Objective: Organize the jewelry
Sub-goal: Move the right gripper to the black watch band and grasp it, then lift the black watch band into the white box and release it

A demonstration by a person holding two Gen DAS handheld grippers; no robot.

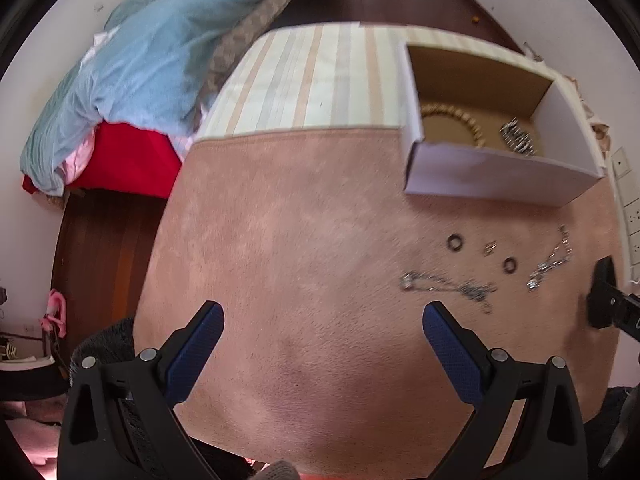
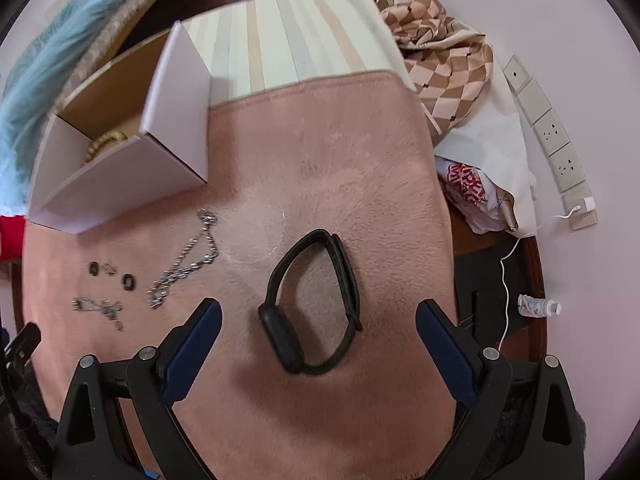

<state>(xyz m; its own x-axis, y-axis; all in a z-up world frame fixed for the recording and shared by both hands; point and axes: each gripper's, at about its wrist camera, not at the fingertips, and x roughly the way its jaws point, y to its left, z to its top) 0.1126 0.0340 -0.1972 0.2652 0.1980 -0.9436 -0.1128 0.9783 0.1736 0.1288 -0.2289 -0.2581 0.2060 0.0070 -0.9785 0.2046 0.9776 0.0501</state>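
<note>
We log a pink mat (image 2: 328, 160) as our landmark, spread over a striped cloth (image 1: 304, 80) on the worktop.

Item: white cardboard box (image 1: 492, 172), open-topped, at the mat's far edge. Inside we count a gold bead bracelet (image 1: 460, 118) and a silver piece (image 1: 518, 138) beside it.

Item: black wristband (image 2: 312, 300), lying on the mat near its middle in the right wrist view, between the spread fingers of our right claw (image 2: 318, 316) but not touched by them.

Item: long silver chain (image 2: 188, 256), on the mat just in front of the box.

Items: two dark rings (image 1: 455, 242) (image 1: 509, 265) with a small silver piece (image 1: 490, 248) between them, on the mat near that chain.

Item: second silver chain (image 1: 448, 286), on the mat nearer to us than the rings.

Our left claw (image 1: 323, 320) hovers over bare mat with its fingers apart, holding nothing; the right claw is likewise apart and empty.

Beyond the mat: a blue blanket (image 1: 152, 52) and a checked cloth (image 2: 440, 52).
</note>
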